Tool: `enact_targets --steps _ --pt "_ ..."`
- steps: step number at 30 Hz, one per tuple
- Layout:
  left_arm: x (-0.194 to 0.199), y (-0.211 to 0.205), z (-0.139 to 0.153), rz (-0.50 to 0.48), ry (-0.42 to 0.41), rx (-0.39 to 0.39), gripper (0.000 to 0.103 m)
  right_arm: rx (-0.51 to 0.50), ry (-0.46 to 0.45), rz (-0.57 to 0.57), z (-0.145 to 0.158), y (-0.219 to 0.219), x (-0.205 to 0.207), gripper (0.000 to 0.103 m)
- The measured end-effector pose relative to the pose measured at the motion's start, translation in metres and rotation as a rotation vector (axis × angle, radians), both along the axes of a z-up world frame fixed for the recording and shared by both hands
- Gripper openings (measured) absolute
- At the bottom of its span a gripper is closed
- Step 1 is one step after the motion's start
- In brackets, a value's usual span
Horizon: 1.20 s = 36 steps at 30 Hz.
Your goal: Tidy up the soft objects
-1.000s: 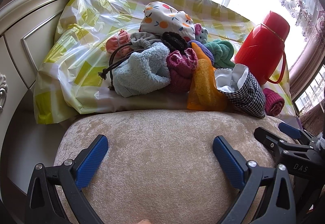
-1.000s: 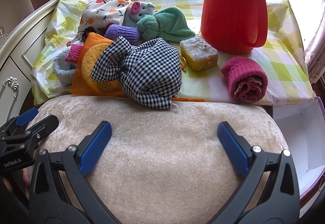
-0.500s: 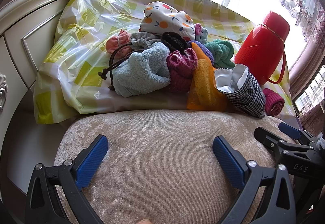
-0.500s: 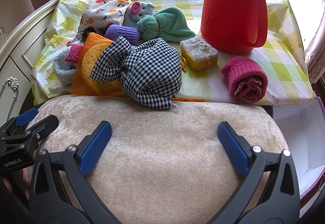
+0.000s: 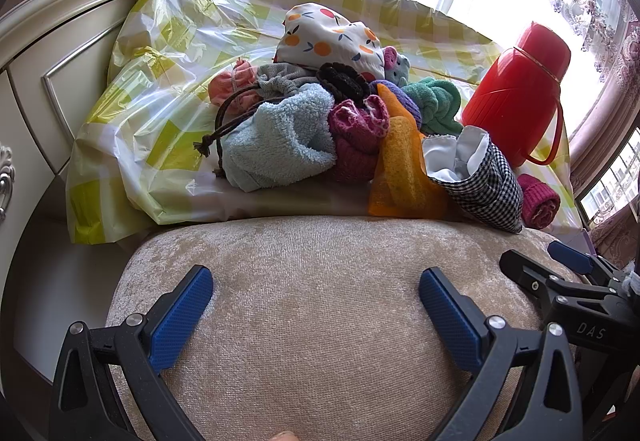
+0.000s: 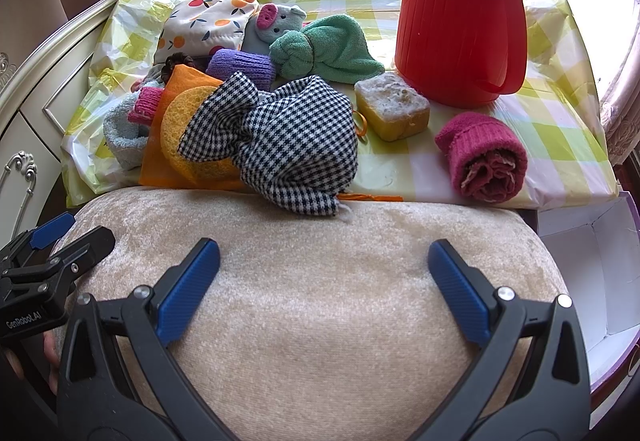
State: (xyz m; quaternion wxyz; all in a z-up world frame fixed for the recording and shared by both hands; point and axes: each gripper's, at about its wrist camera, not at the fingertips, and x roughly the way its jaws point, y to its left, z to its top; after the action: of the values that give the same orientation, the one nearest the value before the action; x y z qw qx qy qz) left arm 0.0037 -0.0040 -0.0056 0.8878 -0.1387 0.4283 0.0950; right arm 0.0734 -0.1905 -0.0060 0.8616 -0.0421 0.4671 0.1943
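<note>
A pile of soft things lies on the yellow-checked plastic cloth (image 5: pixel 160 89): a light blue towel (image 5: pixel 276 145), a magenta knit roll (image 5: pixel 356 137), an orange cloth (image 5: pixel 400 173), a black-and-white checked pouch (image 6: pixel 296 145) (image 5: pixel 480 181), a green towel (image 6: pixel 324 53), a purple roll (image 6: pixel 240 67), a fruit-print pouch (image 6: pixel 204 25), a grey pig toy (image 6: pixel 276 21). A yellow sponge (image 6: pixel 392 105) and a second magenta roll (image 6: pixel 484 157) lie apart on the right. My left gripper (image 5: pixel 316 305) and right gripper (image 6: pixel 324 281) are both open and empty over the beige cushion (image 6: pixel 320 261), short of the pile.
A tall red thermos (image 6: pixel 460 9) stands at the back right of the cloth. A cream cabinet (image 5: pixel 48 61) is on the left. A white open box (image 6: pixel 592 265) sits low at the right, beside the cushion. Curtains and a bright window are behind.
</note>
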Motion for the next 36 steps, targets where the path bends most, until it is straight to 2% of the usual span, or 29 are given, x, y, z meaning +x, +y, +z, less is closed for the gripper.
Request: enact_targets --steps 6,13,19,26,36 --pt "0.0 -0.001 0.001 0.003 0.004 0.011 0.103 0.0 -0.005 0.0 0.0 0.001 0.001 0.103" --pt "0.004 -0.013 0.012 0.007 0.0 0.118 0.103 0.01 0.005 0.0 -0.001 -0.001 0.002 0.103" --pt "0.013 -0.021 0.019 -0.033 -0.015 0.135 0.103 0.02 0.058 0.029 -0.001 -0.003 0.011 0.103" --pt "0.03 -0.035 0.03 -0.082 -0.05 0.148 0.1 -0.063 0.073 0.073 0.001 0.001 0.027 0.103" --pt "0.065 -0.066 0.045 -0.188 -0.1 0.135 0.09 -0.119 0.026 -0.058 0.012 -0.037 0.064 0.103"
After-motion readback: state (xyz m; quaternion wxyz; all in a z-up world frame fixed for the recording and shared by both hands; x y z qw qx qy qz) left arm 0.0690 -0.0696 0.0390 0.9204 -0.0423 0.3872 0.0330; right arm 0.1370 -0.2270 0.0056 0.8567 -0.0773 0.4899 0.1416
